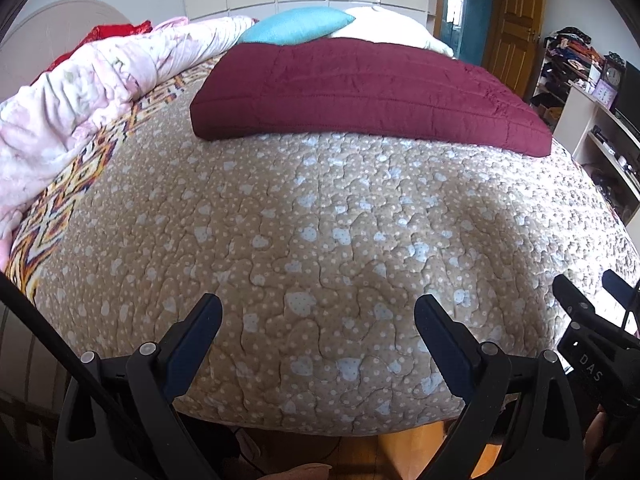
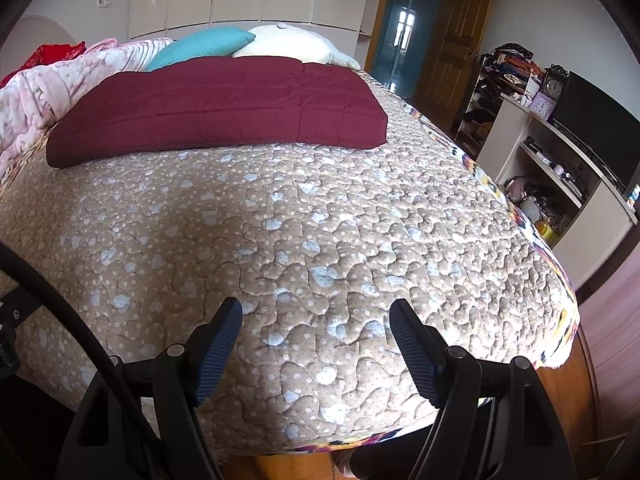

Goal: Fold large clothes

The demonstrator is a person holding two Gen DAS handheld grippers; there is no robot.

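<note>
Both the left hand-held gripper and the right hand-held gripper hang released and empty over the bed's near edge. The maroon quilted garment lies folded well apart from them, near the pillows. Its puffy layers could spring open or slide if only the top layer is pinched.

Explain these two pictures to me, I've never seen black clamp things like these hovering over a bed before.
They are two handheld grippers, one in each of a person's hands, each with a wide-angle camera looking along its two fingers. One picture is from the left gripper, the other from the right gripper. Both are open and hold nothing. Ahead lies a bed with a beige quilt. On it rests a folded maroon padded garment; behind that are a teal pillow and a bunched pink blanket.
</note>
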